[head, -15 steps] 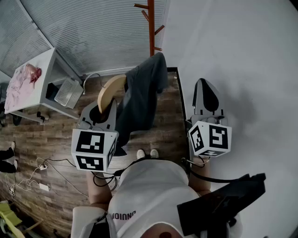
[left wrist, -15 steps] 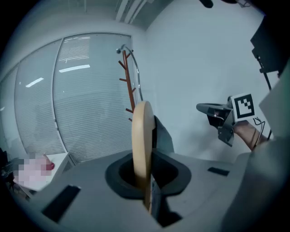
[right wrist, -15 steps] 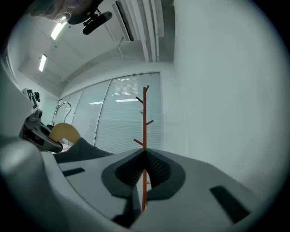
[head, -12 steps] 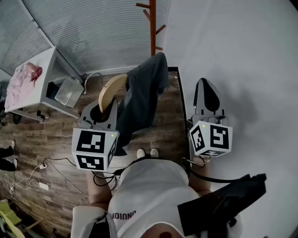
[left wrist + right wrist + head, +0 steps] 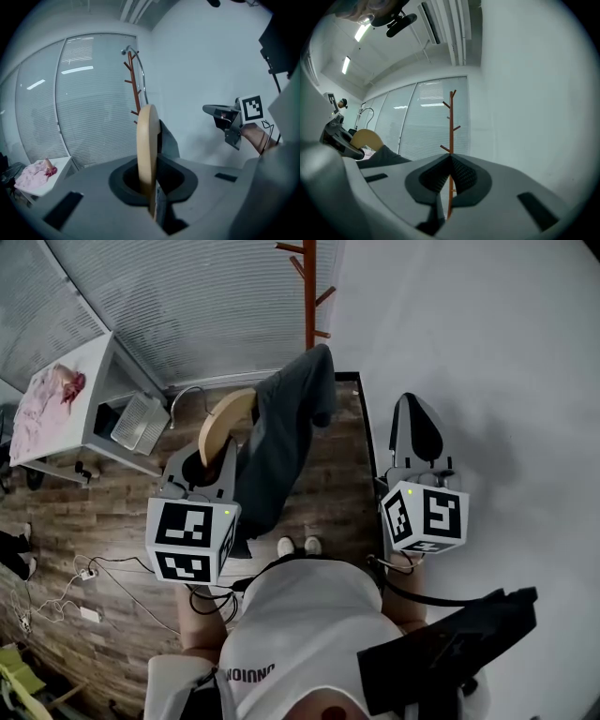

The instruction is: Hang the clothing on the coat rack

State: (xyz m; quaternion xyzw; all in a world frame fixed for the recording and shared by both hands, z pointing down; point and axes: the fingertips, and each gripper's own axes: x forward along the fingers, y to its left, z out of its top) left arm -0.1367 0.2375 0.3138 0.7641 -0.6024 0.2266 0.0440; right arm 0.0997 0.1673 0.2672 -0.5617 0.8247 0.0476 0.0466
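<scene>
My left gripper [image 5: 214, 456] is shut on a light wooden hanger [image 5: 225, 420], held edge-on between the jaws in the left gripper view as hanger [image 5: 147, 140], its metal hook [image 5: 135, 58] rising above. A dark grey garment [image 5: 286, 442] drapes over the hanger and hangs toward the floor. The orange-brown coat rack [image 5: 307, 292] stands ahead in the corner, apart from the garment; the right gripper view shows the rack [image 5: 451, 119] straight ahead. My right gripper [image 5: 415, 413] is at the right near the wall, shut and empty.
A white table [image 5: 94, 381] at the left carries a pink cloth [image 5: 52, 395], with a wire basket [image 5: 139, 425] beside it. Cables and a power strip [image 5: 84, 615] lie on the wooden floor. A white wall [image 5: 487, 352] runs along the right, blinds [image 5: 187, 306] behind the rack.
The hanging garment has swayed slightly, its lower part drawing in a little. Both grippers stay almost where they were.
</scene>
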